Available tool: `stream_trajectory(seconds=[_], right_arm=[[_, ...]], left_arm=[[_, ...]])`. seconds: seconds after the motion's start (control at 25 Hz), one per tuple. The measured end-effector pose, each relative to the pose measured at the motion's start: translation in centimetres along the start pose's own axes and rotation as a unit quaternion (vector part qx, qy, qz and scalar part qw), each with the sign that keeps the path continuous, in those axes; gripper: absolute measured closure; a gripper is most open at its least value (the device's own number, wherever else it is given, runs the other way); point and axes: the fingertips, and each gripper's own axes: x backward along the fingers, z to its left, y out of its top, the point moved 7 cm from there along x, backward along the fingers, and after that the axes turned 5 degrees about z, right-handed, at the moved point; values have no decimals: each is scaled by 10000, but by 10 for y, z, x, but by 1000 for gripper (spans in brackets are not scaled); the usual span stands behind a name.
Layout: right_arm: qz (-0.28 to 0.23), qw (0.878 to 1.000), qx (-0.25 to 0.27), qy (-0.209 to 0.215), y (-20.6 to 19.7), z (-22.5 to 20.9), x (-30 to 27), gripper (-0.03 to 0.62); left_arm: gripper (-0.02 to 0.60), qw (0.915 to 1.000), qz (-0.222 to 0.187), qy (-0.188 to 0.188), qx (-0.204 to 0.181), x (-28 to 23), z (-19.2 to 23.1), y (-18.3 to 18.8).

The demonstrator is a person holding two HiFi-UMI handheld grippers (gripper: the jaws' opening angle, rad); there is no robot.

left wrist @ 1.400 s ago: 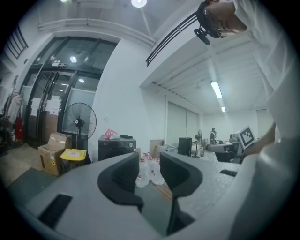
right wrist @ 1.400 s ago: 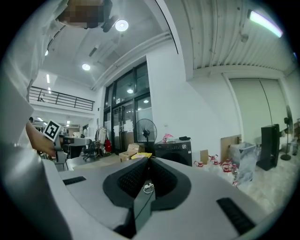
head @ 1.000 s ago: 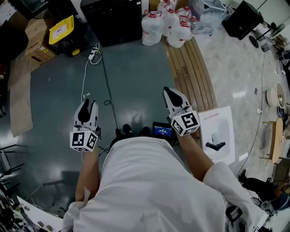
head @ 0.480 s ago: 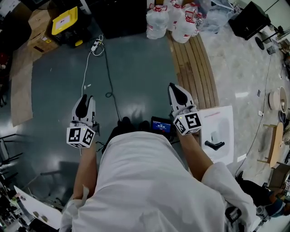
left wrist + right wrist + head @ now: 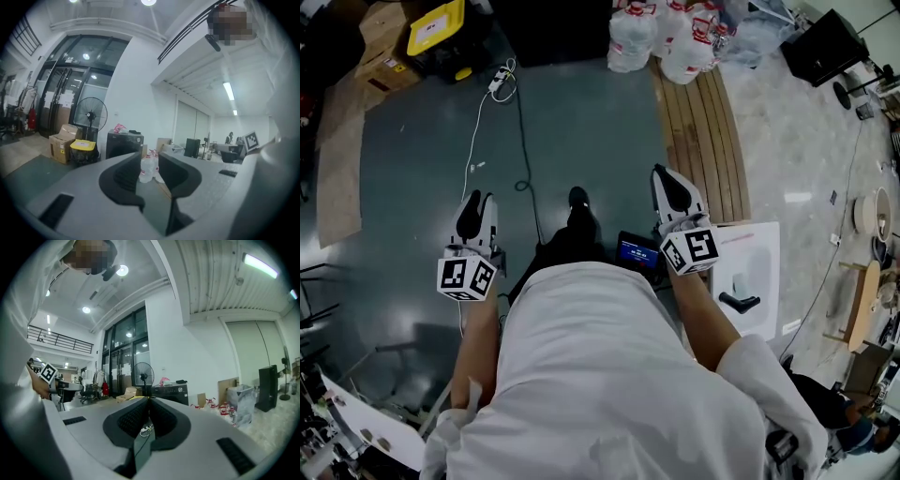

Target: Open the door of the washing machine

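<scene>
The washing machine (image 5: pixel 124 144), a boxy black cabinet upright on the grey floor (image 5: pixel 422 187), faces the person from well ahead, while the left gripper (image 5: pixel 149 157) has ridged jaws closing on nothing and the right gripper (image 5: pixel 149 400) has jaws pressed together.

A dark grey-green floor (image 5: pixel 422 187) is bordered on one side by a strip of wooden slats (image 5: pixel 698 122), and pale glossy tiles (image 5: pixel 797 141) are laid beyond it. A white cable (image 5: pixel 475 141) is trailed across the dark floor. Tall glass doors (image 5: pixel 70 79) are set beside a white wall (image 5: pixel 136 93), and a standing fan (image 5: pixel 91 115) is placed near them. Round ceiling lights (image 5: pixel 122 270) are lit.
</scene>
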Motion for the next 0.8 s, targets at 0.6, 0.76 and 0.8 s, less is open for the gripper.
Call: stream_trajectory(seconds=[0.6, 0.76, 0.8], right_arm=[[31, 9989, -233, -408, 19, -88, -101, 559], [-197, 9967, -742, -249, 48, -105, -158, 560], [-258, 9964, -776, -212, 58, -107, -173, 560]], left_arm=[[462, 9967, -309, -47, 754, -137, 68, 28], [466, 9954, -231, 1, 930, -183, 99, 40], [466, 9953, -219, -1, 946, -196, 108, 45]])
